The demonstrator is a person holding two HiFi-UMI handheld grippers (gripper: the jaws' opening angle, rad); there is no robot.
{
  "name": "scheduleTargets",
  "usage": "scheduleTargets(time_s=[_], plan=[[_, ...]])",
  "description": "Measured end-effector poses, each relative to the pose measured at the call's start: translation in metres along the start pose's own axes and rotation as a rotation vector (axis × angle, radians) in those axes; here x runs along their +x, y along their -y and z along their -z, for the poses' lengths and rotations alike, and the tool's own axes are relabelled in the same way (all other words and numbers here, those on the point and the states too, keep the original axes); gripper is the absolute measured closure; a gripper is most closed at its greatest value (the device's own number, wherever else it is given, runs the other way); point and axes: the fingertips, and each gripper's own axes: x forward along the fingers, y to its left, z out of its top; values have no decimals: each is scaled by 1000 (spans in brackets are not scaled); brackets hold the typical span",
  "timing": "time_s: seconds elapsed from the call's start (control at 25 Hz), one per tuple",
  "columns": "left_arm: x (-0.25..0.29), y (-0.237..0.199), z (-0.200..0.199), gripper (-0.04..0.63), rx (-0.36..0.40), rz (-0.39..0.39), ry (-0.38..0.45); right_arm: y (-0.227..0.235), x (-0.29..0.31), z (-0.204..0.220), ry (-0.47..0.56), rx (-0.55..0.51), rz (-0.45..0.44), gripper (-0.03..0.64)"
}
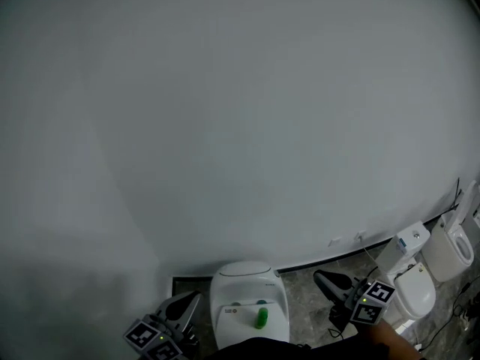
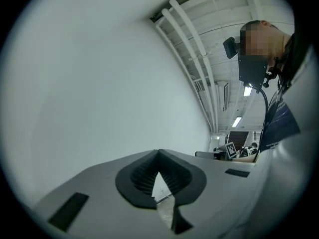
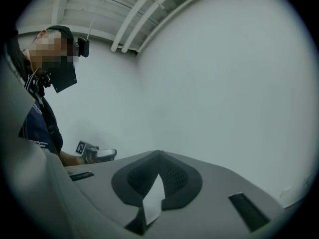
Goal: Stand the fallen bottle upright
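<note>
A small green bottle rests on top of a white rounded unit at the bottom middle of the head view; I cannot tell whether it stands or lies. My left gripper is raised to the left of the unit and my right gripper to its right, both clear of the bottle. In the left gripper view my left gripper is shut with nothing in it and faces a bare white wall. In the right gripper view my right gripper is likewise shut and empty. The bottle shows in neither gripper view.
A plain white wall fills most of the head view. Two white toilets stand at the lower right on a dark stone floor with cables. The person holding the grippers shows in both gripper views.
</note>
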Motion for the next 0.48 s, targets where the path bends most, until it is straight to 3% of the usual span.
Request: scheduleTargets(time_s=[0.48], plan=[[-19, 18, -16, 589, 6, 17, -23, -31, 8, 1, -28, -23, -37, 594]])
